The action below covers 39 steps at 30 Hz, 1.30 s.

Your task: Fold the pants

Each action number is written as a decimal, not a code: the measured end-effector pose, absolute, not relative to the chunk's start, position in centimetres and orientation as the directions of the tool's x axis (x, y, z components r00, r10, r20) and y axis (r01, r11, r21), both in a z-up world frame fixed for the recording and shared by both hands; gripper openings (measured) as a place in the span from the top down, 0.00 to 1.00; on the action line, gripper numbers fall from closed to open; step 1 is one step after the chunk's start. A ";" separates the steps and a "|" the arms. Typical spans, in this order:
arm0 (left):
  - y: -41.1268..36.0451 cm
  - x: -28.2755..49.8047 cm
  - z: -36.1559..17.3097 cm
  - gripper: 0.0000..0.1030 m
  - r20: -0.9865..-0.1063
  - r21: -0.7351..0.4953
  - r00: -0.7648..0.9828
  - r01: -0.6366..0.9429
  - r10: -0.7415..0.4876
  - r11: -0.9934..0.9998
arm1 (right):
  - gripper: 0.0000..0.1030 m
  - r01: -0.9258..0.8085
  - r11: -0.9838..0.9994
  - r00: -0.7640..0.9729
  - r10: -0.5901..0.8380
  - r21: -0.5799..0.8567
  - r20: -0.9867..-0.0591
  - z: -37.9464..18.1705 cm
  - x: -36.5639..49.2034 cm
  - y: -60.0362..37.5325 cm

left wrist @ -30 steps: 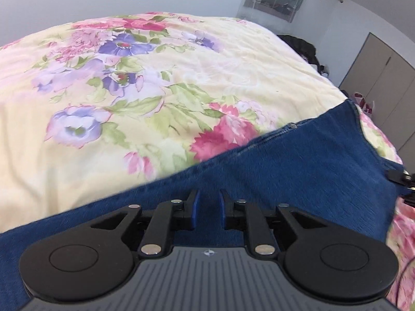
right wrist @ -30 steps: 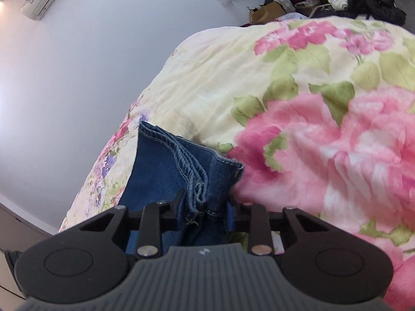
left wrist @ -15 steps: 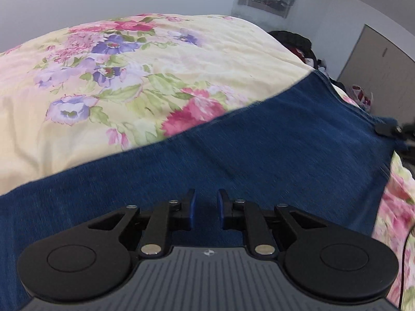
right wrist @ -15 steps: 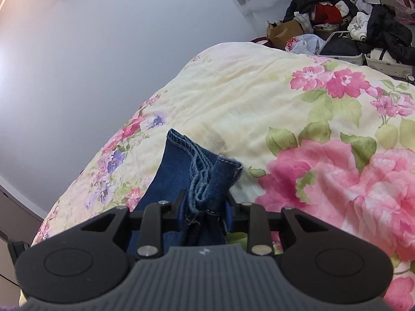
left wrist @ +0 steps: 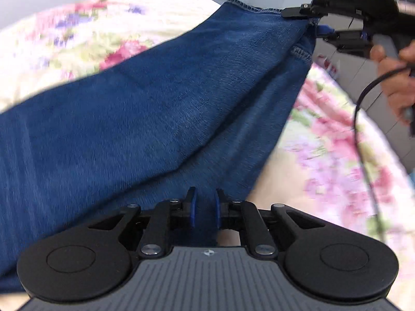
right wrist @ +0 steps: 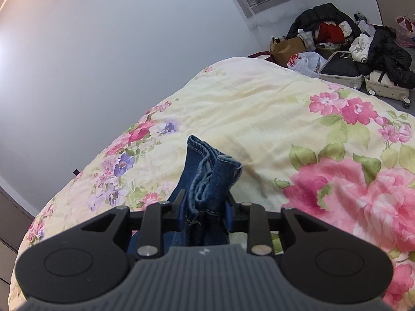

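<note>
Blue denim pants stretch across the floral bed cover, one end raised. My left gripper is shut on the denim near its lower edge, with cloth between the blue pads. My right gripper is shut on a bunched hem of the pants and holds it above the bed. In the left wrist view the right gripper shows at the top right, lifting the far hem, with the person's hand behind it.
The bed with the floral cover fills both views. A pile of clothes, bags and open suitcases lies on the floor beyond the bed. A white wall stands to the left.
The right gripper has lifted the hem higher above the bed. The left gripper has moved along with the denim; the cloth now rises toward the right gripper.
</note>
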<state>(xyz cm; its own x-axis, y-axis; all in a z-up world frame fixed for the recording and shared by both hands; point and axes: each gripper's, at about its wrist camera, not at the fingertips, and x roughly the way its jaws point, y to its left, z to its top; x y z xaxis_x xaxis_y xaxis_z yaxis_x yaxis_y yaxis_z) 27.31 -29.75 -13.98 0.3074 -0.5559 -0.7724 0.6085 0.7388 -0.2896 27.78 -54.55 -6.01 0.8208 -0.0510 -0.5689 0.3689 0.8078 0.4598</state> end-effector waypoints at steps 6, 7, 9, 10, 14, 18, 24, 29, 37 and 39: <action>-22.7 27.7 -9.5 0.86 -0.739 -0.233 0.414 0.583 -0.531 0.779 | 0.77 0.318 0.873 0.834 -0.073 0.369 -0.547 -2.5 28.0 -49.7; -21.2 28.1 -8.8 0.86 -0.737 -0.221 0.438 0.563 -0.515 0.796 | 0.78 0.309 0.881 0.838 -0.073 0.360 -0.541 -2.0 28.0 -48.8; -17.6 28.9 -7.3 0.86 -0.733 -0.174 0.500 0.518 -0.461 0.838 | 0.78 0.294 0.890 0.845 -0.070 0.350 -0.530 -1.1 28.1 -46.9; -15.9 29.3 -6.7 0.86 -0.731 -0.155 0.526 0.493 -0.435 0.856 | 0.78 0.281 0.896 0.849 -0.065 0.344 -0.525 -0.5 28.2 -45.7; -9.5 30.7 -4.6 0.86 -0.733 -0.119 0.586 0.390 -0.346 0.913 | 0.78 0.227 0.919 0.859 -0.032 0.323 -0.512 1.0 28.6 -40.9; -4.2 31.7 -4.1 0.86 -0.744 -0.122 0.605 0.293 -0.282 0.948 | 0.78 0.159 0.933 0.859 0.030 0.322 -0.511 1.4 29.4 -35.2; 0.1 32.1 -6.6 0.86 -0.774 -0.150 0.577 0.234 -0.261 0.961 | 0.79 0.050 0.939 0.810 0.161 0.340 -0.564 -2.4 31.2 -25.8; 1.9 32.0 -8.9 0.86 -0.793 -0.193 0.538 0.223 -0.286 0.956 | 0.79 -0.018 0.945 0.653 0.258 0.326 -0.712 -10.3 31.9 -18.6; 2.6 33.0 -9.6 0.78 -0.763 -0.356 0.491 0.223 -0.420 0.907 | 0.70 -0.070 0.963 0.546 0.255 0.260 -0.798 -15.0 32.2 -16.7; 2.7 33.6 -9.5 0.75 -0.761 -0.387 0.476 0.214 -0.442 0.897 | 0.62 -0.074 0.954 0.521 0.285 0.290 -0.805 -14.6 32.6 -16.8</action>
<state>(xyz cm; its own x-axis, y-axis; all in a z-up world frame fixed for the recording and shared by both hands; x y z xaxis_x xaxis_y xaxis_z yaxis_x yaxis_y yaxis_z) 33.63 2.73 -9.46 0.4756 -0.4421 -0.7605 0.2140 0.8967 -0.3874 32.65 -16.78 -14.55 0.5209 0.2849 -0.8047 -0.0741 0.9542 0.2898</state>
